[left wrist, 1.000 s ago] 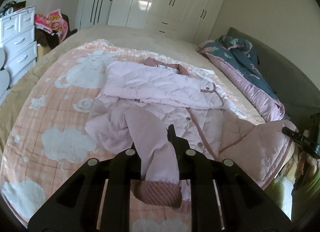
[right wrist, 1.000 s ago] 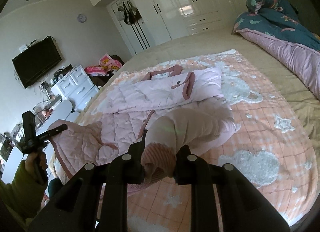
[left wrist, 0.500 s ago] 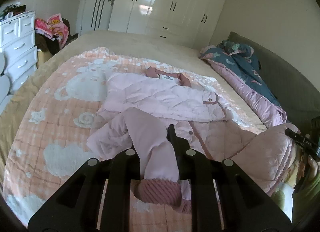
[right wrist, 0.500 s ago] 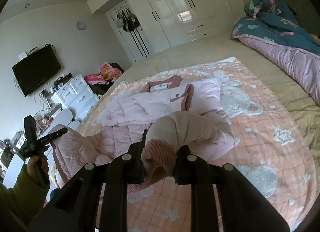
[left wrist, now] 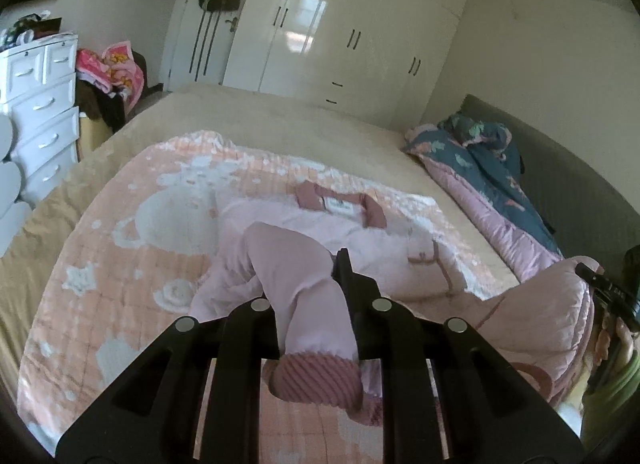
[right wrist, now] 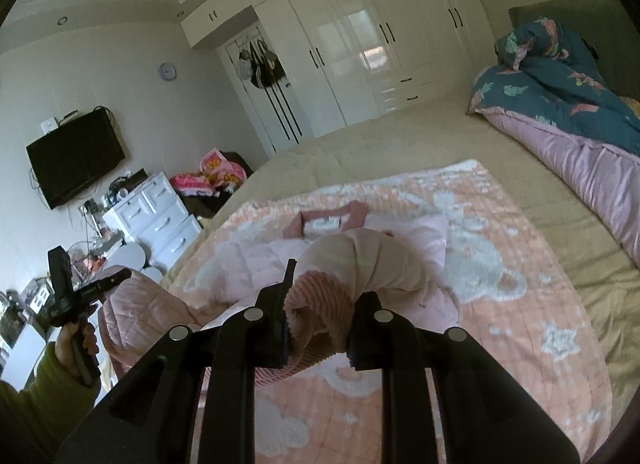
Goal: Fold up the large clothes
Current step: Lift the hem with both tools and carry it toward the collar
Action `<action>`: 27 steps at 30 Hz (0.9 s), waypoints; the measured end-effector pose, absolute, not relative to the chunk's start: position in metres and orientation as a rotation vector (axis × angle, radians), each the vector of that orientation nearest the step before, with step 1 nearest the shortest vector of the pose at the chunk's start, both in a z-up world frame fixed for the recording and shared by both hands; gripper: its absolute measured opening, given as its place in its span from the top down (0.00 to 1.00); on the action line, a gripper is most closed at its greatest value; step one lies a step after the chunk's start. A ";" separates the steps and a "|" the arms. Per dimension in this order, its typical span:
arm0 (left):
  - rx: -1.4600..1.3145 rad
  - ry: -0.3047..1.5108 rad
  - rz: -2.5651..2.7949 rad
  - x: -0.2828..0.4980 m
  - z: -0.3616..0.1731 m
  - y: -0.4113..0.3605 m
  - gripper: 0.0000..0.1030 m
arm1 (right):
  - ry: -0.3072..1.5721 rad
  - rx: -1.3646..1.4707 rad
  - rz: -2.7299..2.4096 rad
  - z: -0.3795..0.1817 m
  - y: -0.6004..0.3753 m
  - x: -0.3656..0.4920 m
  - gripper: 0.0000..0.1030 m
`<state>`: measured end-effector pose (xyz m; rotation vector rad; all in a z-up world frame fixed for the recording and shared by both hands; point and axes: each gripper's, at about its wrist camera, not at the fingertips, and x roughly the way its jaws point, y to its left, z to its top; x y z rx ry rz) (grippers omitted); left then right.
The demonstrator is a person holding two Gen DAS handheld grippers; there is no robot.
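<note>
Left wrist view: a pink jacket (left wrist: 352, 240) spread on the blanket (left wrist: 132, 256), collar toward the wardrobe (left wrist: 344, 32).
Jacket fabric: pale pink, quilted and puffy; darker pink ribbed knit at collar and cuffs; dark pink piping down the front.
Blanket: peach checks with fuzzy white cloud and star shapes, laid over a beige bed (left wrist: 248, 116).
Left gripper (left wrist: 312, 304): black fingers pinched together on one sleeve (left wrist: 296, 288) just above its ribbed cuff (left wrist: 316, 380); the cuff hangs below the jaws.
Right gripper (right wrist: 320, 312): tilted down toward the blanket, fingers clamped on the other sleeve's cuff (right wrist: 316, 304), bunched thick between them.
Sleeves: both lifted off the blanket, arching up from the jacket's body.
Hem: one corner folded up at the blanket's near edge.
Beside the blanket: a rumpled blue and pink quilt (right wrist: 560, 104).
</note>
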<state>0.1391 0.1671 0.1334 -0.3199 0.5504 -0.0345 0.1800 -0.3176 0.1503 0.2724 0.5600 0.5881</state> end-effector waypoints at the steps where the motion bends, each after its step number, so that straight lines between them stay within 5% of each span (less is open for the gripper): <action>1: -0.323 0.546 -0.032 0.142 0.137 0.169 0.91 | 0.554 0.274 0.586 0.155 -0.317 0.185 0.82; 27: -0.312 0.544 0.068 0.262 0.158 0.202 0.89 | 0.564 0.370 0.524 0.170 -0.314 0.322 0.82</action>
